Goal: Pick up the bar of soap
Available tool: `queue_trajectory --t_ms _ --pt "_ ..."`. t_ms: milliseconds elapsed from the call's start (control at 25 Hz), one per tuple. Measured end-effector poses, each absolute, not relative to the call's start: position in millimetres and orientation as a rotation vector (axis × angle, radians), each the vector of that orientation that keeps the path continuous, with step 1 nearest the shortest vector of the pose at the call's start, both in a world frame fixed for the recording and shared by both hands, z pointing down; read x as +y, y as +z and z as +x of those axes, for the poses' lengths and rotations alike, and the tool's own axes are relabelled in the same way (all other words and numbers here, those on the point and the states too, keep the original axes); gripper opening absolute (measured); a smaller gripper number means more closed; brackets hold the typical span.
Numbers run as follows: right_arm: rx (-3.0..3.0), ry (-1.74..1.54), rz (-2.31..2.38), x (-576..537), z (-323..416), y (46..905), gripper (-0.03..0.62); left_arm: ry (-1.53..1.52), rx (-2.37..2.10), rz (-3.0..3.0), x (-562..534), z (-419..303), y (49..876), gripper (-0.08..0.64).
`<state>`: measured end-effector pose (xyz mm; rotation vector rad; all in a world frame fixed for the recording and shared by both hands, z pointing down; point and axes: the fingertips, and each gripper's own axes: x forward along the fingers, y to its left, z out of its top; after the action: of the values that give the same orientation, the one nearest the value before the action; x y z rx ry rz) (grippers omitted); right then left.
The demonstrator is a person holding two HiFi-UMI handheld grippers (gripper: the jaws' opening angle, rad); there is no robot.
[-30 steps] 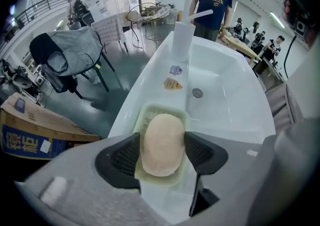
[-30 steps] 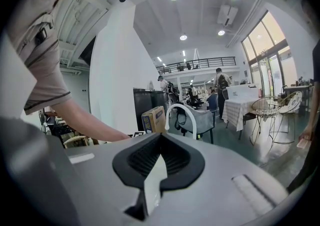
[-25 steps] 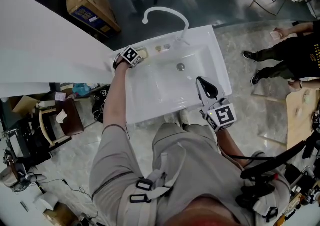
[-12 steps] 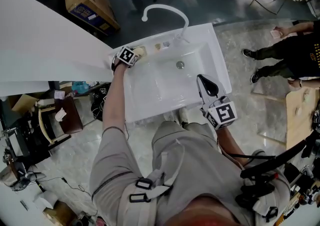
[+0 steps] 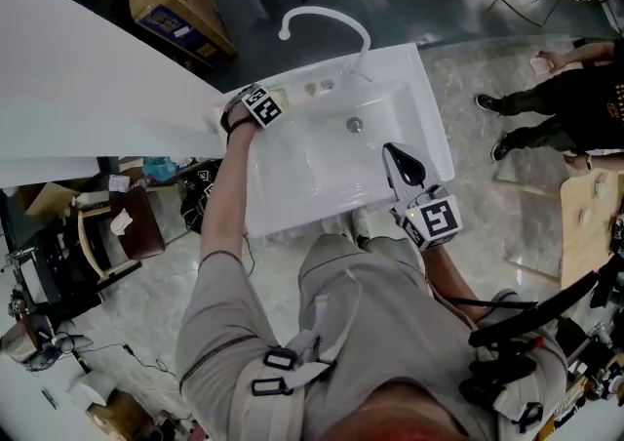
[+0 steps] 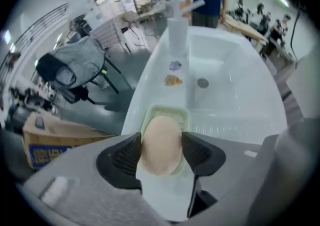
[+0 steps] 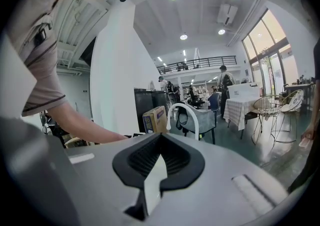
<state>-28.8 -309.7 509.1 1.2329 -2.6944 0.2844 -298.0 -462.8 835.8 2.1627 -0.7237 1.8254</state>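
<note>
Up on sink (image 6: 235,60) ledge, back left corner: left gripper (image 6: 161,146) closing, ribbed pads (image 6: 126,157) meeting both flanks of soap (image 6: 161,137), which lies flat in pale green dish (image 6: 167,112). Drawn in narrower than a second ago, and nudged slightly along the ledge in head view, so grasp looks all but made, with lift yet to begin. Lies lengthwise away from gripper, long axis along ledge toward faucet (image 6: 177,30), both ends rounded, hence pinched across the short width. Farther out, right gripper (image 7: 159,162) with jaws together, empty, idle near sink's front rim.
</note>
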Motion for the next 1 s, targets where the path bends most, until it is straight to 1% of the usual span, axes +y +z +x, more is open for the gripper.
queue_trajectory --t_ms 80,200,240,280,320,360,440,480,520,600,840,1000 --pt "-2.691 0.297 1.235 -310.6 -28.7 510.0 0.002 1.954 -0.698 2.148 -464.0 -293.3 844.3 0.245" --pt "-2.691 0.295 1.231 -309.6 -30.5 509.4 0.003 1.871 -0.758 2.091 -466.8 -297.4 856.7 0.259" --pt "-2.691 0.291 1.228 -309.6 -30.9 508.7 0.003 1.861 -0.748 2.062 -465.2 -301.4 862.4 0.290" --pt "-2.689 0.290 1.227 -309.7 -30.9 508.5 0.003 1.865 -0.720 2.033 -461.2 -304.8 869.7 0.339" --pt "-2.686 0.293 1.228 -309.8 -30.5 509.0 0.003 1.880 -0.691 2.013 -455.9 -307.2 877.3 0.358" --pt "-2.683 0.294 1.233 -309.7 -29.6 509.4 0.003 1.906 -0.677 2.006 -451.3 -308.8 883.2 0.391" --pt "-2.678 0.288 1.245 -309.9 -26.8 508.8 0.003 1.929 -0.714 2.025 -447.5 -309.9 886.4 0.351" --pt "-2.678 0.282 1.252 -310.5 -24.8 508.3 0.002 1.894 -0.751 2.044 -447.8 -309.0 883.8 0.325" --pt "-2.679 0.278 1.258 -311.3 -22.7 508.4 0.003 1.840 -0.781 2.064 -448.4 -307.2 879.7 0.291" --pt "-2.678 0.277 1.265 -312.0 -19.6 509.3 0.002 1.751 -0.797 2.093 -447.3 -304.7 872.5 0.198" --pt "-2.687 0.282 1.239 -309.8 -26.5 509.4 0.003 1.710 -0.788 2.131 -455.7 -312.8 854.4 0.195" --pt "-2.682 0.287 1.232 -306.2 -27.3 513.2 0.003 1.829 -0.650 2.099 -460.3 -316.1 853.0 0.199"
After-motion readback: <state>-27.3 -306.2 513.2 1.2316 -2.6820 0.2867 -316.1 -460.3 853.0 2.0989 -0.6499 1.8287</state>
